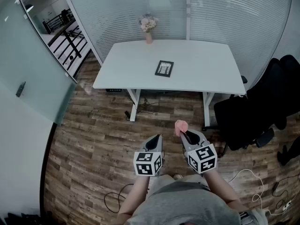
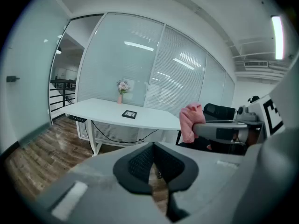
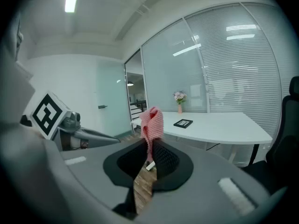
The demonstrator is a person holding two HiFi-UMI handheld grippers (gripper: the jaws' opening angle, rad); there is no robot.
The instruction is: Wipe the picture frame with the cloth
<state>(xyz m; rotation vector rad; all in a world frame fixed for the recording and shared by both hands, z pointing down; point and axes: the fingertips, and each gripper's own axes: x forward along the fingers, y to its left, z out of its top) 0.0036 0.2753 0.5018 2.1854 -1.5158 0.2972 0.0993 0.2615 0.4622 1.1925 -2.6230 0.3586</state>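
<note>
A small black picture frame lies flat on the white desk, far ahead of both grippers; it also shows as the picture frame and the picture frame in the gripper views. My right gripper is shut on a pink cloth, which sticks up bunched from its jaws; the same cloth fills the middle of the right gripper view. My left gripper hangs beside it, shut and empty. Both are held over the wooden floor, short of the desk.
A pink vase of flowers stands at the desk's far edge. A black office chair sits right of the desk. Cables trail on the floor at lower right. Glass partitions with blinds stand behind the desk.
</note>
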